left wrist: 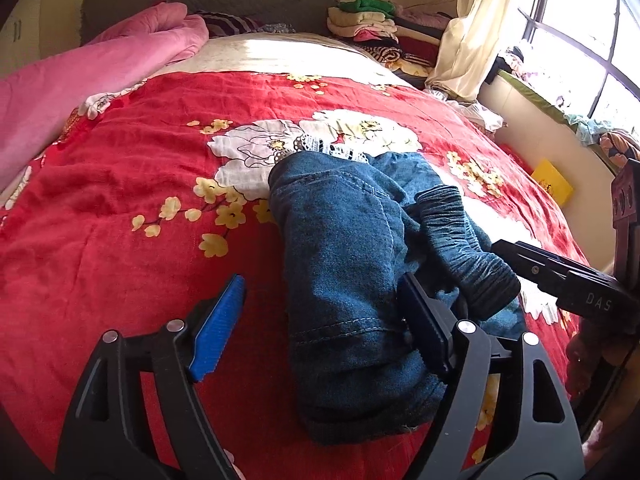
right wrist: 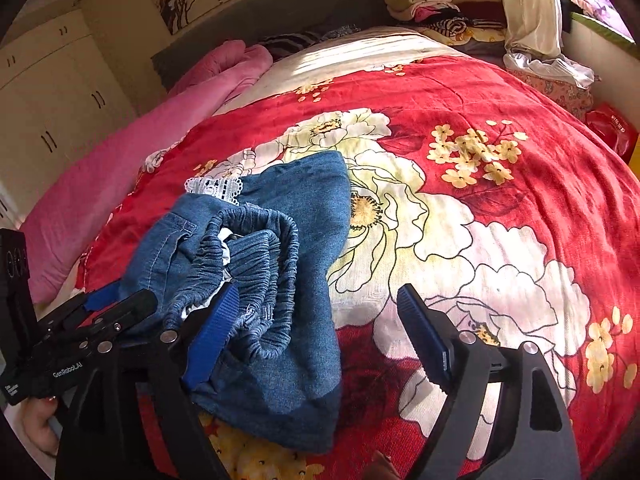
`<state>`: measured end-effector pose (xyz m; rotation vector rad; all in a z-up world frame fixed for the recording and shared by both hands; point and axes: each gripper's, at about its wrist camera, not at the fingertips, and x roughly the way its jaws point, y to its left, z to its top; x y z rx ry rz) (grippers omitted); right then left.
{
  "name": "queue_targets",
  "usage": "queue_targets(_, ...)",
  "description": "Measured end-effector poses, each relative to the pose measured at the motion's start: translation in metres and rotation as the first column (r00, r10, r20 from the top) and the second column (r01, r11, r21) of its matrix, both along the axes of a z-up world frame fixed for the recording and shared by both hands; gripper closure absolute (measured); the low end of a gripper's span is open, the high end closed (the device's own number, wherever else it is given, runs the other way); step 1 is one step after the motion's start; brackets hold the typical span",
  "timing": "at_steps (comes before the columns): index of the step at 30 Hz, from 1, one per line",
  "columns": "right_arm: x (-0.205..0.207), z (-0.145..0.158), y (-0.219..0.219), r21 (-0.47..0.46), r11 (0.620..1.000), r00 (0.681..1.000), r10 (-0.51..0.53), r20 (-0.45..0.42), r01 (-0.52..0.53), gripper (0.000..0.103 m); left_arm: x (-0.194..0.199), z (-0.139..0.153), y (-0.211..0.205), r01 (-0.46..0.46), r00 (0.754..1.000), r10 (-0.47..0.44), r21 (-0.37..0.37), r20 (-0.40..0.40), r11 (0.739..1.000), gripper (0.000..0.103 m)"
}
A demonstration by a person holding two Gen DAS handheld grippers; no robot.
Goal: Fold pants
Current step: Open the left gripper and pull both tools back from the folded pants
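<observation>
Small blue denim pants (left wrist: 340, 248) lie folded into a bundle on a red flowered bedspread (left wrist: 120, 200), their gathered elastic waistband (left wrist: 460, 248) on the near right and white lace trim at the far end. My left gripper (left wrist: 320, 320) hovers open over the bundle's near end, its blue pad (left wrist: 218, 328) clear of the cloth. In the right wrist view the pants (right wrist: 288, 208) sit left of centre. My right gripper (right wrist: 320, 332) is open over them, its left pad (right wrist: 212, 336) against the waistband (right wrist: 256, 256). Each gripper shows at the other view's edge.
A pink quilt (left wrist: 80, 80) lies along the bed's left side. Stacked clothes (left wrist: 368, 20) and a cream curtain (left wrist: 472, 40) stand at the far right by the window. A yellow box (left wrist: 552, 184) and a red bag (right wrist: 612, 132) lie off the bed's right edge. White wardrobes (right wrist: 52, 92) stand on the left.
</observation>
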<state>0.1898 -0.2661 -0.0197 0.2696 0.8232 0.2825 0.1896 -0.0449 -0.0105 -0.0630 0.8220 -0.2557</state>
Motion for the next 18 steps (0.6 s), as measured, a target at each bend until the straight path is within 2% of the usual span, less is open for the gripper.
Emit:
queue_targets(10,-0.026,0.019,-0.006,-0.009,1.0,0.999,-0.008,0.053,0.008,0.012,-0.016,0.016,0.007,-0.02,0.999,0.02,0.01,0.04,1.0,0.02)
queue_targets(18,-0.043,0.035,-0.003,-0.018,1.0,0.995,-0.001,0.096,0.003,0.009,-0.033,0.031,0.011,-0.028,0.997,0.027,0.011,0.067,1.0,0.01)
